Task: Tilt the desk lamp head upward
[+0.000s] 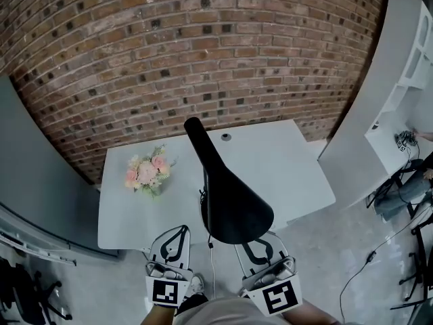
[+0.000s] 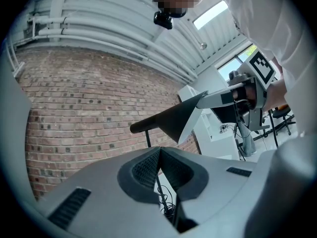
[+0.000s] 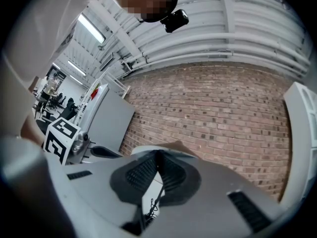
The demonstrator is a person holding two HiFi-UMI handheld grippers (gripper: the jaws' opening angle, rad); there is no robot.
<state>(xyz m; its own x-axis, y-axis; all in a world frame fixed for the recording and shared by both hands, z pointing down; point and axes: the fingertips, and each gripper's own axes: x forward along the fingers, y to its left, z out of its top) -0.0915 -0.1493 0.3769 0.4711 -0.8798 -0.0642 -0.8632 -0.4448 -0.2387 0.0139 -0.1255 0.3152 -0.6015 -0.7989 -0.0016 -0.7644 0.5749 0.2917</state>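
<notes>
A black desk lamp stands on the white table (image 1: 284, 161). Its wide head (image 1: 233, 205) hangs over the table's near edge, and its arm rises toward the brick wall. My left gripper (image 1: 183, 231) is shut and empty, left of the lamp head and apart from it. My right gripper (image 1: 254, 248) is also shut, its tips tucked under the head's near rim. In the left gripper view the lamp head (image 2: 173, 119) slopes down to the right gripper (image 2: 205, 101), which lies against its underside. The right gripper view shows only a sliver of the head (image 3: 171, 145) above its shut jaws.
A small pink flower bouquet (image 1: 147, 173) sits on the table's left part. The lamp's cable (image 1: 211, 256) drops off the near edge. Behind the table is a brick wall (image 1: 203, 46), with a grey partition (image 1: 40, 181) on the left and white shelving (image 1: 399, 80) with floor cables on the right.
</notes>
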